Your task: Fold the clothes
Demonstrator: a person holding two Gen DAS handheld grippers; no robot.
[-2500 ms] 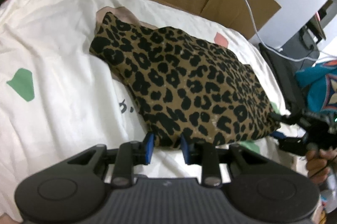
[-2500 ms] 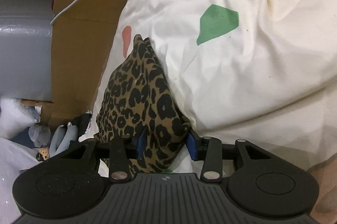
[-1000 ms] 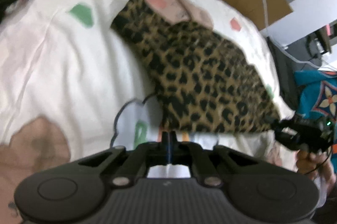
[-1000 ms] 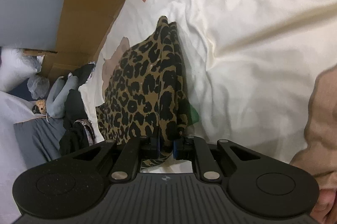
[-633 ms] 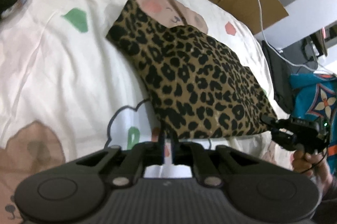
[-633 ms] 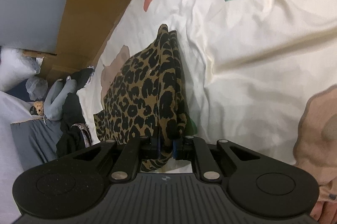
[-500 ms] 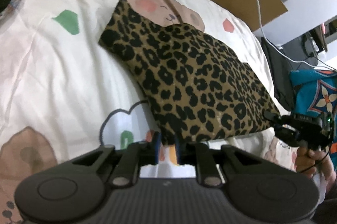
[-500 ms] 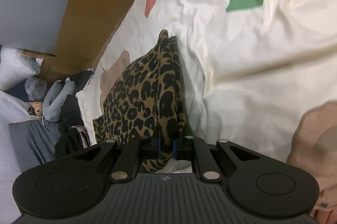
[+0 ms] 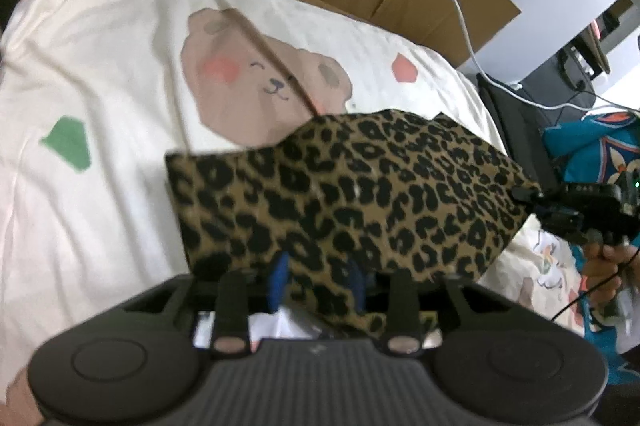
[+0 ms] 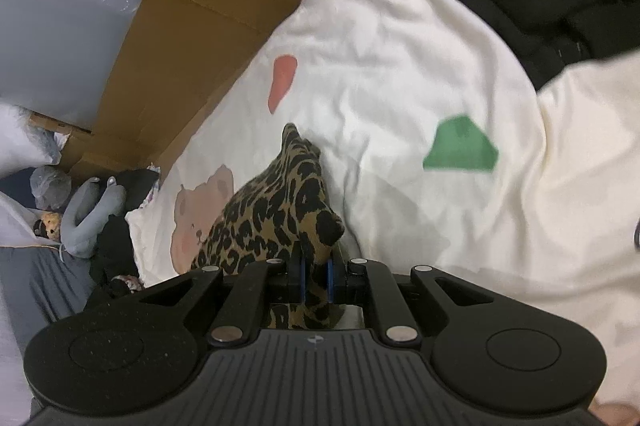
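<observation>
We hold the leopard-print cloth [image 9: 352,193] lifted above the bed [image 9: 100,97], left gripper [image 9: 318,280] and right gripper [image 10: 316,276] each clamped on an edge, keeping it taut for folding.

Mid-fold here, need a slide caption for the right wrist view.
Right gripper, jaws shut on a corner of the leopard-print garment, above the cream bear-print bedsheet.

Both grippers, left [image 9: 316,284] and right [image 10: 314,276], are black with ribbed housings, silver screws and blue pads [image 9: 279,280]; a thin cable apparently trails at four o'clock.
</observation>
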